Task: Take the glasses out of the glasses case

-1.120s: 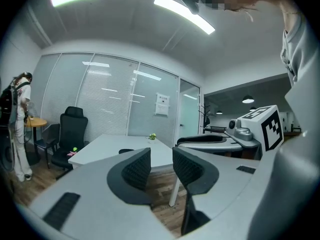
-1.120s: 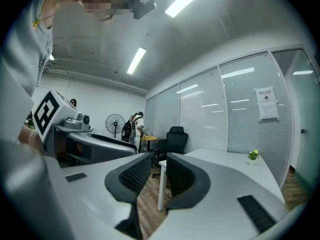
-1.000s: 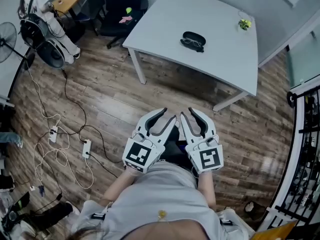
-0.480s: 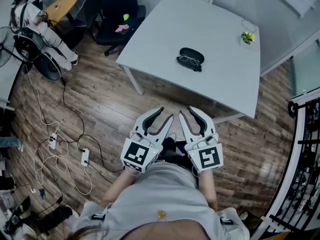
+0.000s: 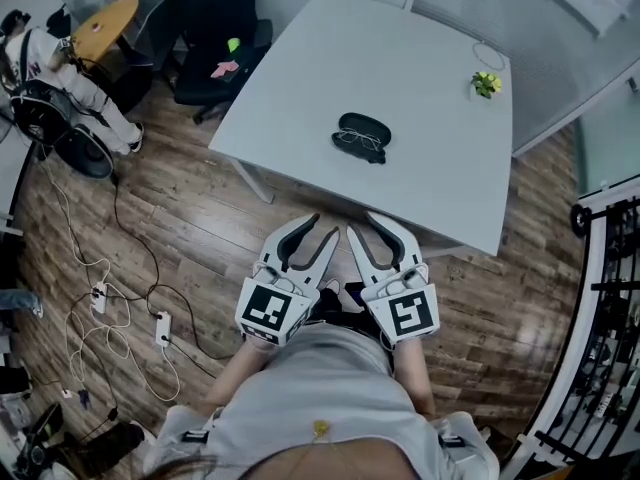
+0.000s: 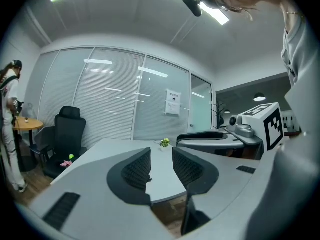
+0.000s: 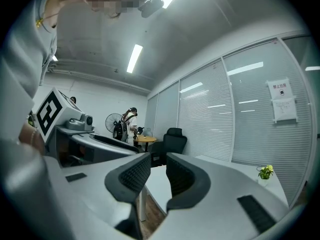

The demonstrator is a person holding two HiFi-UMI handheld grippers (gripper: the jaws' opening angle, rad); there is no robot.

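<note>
A black oval glasses case [image 5: 363,128] lies near the middle of the white table [image 5: 440,158] in the head view. A pair of thin-framed glasses [image 5: 357,140] rests against its near side. I cannot tell whether the case is open. Both grippers are held close to my body, well short of the table's near edge. My left gripper [image 5: 318,231] and my right gripper [image 5: 367,229] point toward the table. In the left gripper view the left gripper [image 6: 161,166] shows a gap between its pads with nothing in it. The right gripper [image 7: 158,174] is likewise slightly open and empty.
A small potted plant [image 5: 487,84] stands at the table's far right corner. A black office chair [image 5: 215,18] and a round wooden table [image 5: 105,26] stand at the far left, beside a person [image 5: 40,58]. Cables and power strips [image 5: 160,328] lie on the wood floor. A black railing [image 5: 600,308] runs along the right.
The table with the case and glasses has come nearer and shifted down and left in the head view. Both grippers stay together in front of my body, unchanged.
</note>
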